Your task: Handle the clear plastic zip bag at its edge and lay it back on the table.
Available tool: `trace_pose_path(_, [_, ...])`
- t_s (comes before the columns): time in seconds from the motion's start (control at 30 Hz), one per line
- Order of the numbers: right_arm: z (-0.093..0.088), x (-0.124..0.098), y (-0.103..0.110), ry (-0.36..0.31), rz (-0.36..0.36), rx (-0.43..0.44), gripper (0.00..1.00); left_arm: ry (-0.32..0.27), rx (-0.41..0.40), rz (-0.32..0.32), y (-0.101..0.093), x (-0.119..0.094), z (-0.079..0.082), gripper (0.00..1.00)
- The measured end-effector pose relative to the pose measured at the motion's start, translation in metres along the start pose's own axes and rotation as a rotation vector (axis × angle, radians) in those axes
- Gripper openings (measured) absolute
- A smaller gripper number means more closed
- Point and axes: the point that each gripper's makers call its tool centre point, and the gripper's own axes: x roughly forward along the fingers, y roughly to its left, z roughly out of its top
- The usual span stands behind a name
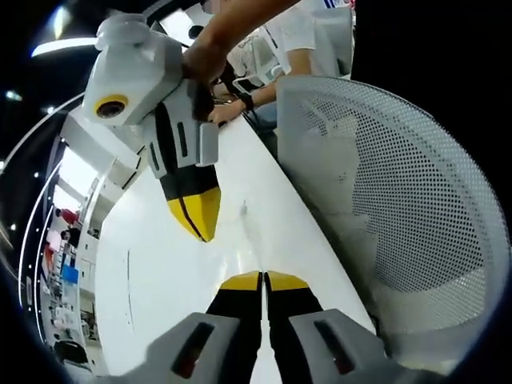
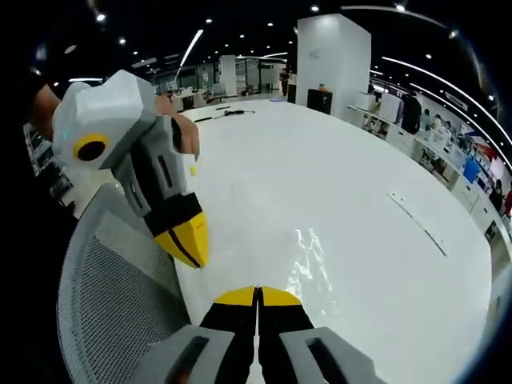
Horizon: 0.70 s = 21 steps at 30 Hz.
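The clear plastic zip bag (image 2: 310, 260) lies flat on the white table (image 2: 344, 176), given away by faint glints just beyond and right of my right gripper (image 2: 258, 294). That gripper's yellow-tipped jaws are pressed together, with nothing visibly between them. In the left gripper view a faint crease of the bag (image 1: 251, 234) runs toward my left gripper (image 1: 263, 280), also shut; whether it pinches the bag's edge is unclear. The right gripper (image 1: 200, 220) hangs shut over the table (image 1: 160, 272), held by a hand. The left gripper (image 2: 189, 240) shows shut at the table's near edge.
A white mesh chair back (image 1: 400, 192) stands close along the table's edge, and the same chair (image 2: 112, 296) sits below the left gripper. A seated person's arms (image 1: 264, 88) rest at the table's far end. Shelves and displays ring the room.
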Motion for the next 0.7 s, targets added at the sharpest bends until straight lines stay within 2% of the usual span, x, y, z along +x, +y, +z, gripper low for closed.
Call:
trace_pose_path(0.2, [0.001, -0.001, -0.002, -0.01, -0.015, 0.013, 0.0, 0.005, -0.041, 0.032, 0.003, -0.002, -0.004, 0.0])
trace_pose_path(0.7, [0.001, -0.004, -0.013, -0.029, -0.059, 0.036, 0.0, -0.006, -0.119, 0.063, 0.006, -0.01, -0.01, 0.0])
